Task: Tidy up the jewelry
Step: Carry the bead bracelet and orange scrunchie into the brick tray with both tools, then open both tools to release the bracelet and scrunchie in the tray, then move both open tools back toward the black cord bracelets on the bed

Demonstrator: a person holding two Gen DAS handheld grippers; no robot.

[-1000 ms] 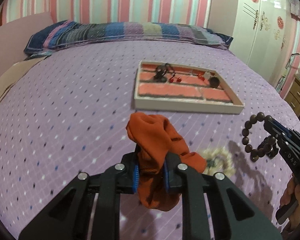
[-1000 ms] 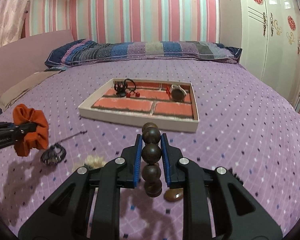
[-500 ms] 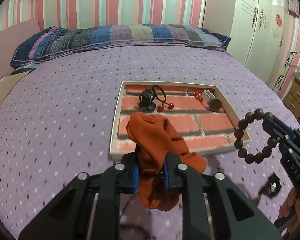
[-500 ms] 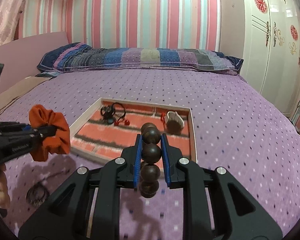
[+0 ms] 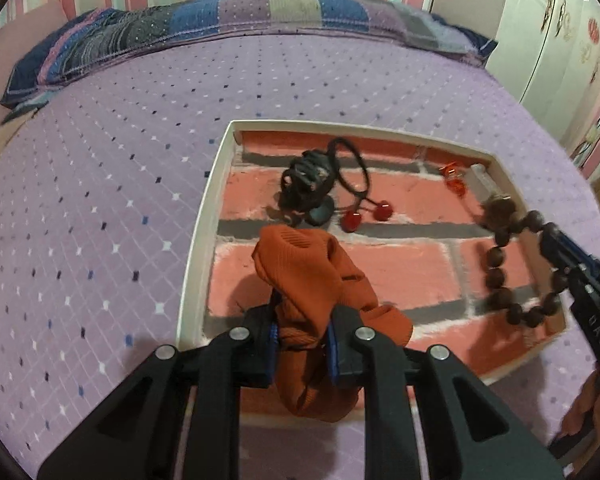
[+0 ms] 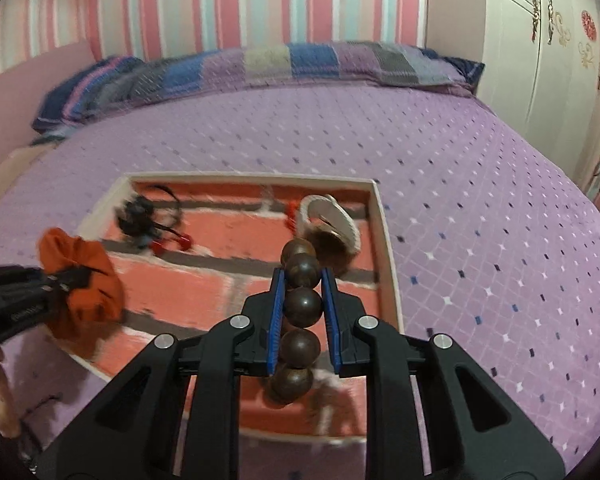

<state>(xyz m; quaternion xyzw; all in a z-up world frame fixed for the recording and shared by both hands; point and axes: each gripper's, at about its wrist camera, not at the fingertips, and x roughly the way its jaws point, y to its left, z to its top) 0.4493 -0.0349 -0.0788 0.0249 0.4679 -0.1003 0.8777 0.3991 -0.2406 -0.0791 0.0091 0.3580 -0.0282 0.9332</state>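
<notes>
With the left gripper [image 5: 302, 346] clamping the orange scrunchie [image 5: 320, 280] and the right gripper [image 6: 302, 316] pinching the bead bracelet [image 6: 300, 304], lower each onto bare floor of the tray [image 5: 216, 184], clear of the black hair ties [image 5: 312, 178], before letting go.

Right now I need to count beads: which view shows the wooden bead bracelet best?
The left wrist view: the bead bracelet hangs as a nearly full loop from the right gripper. The right wrist view shows it edge-on, only a column of beads.

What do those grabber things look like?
Both are black plastic. Left gripper and right gripper each have two fingers lined with blue ribbed pads, triangular cut-outs and silver screws. White lettering marks their sides. No cables or sleeves show.
</notes>
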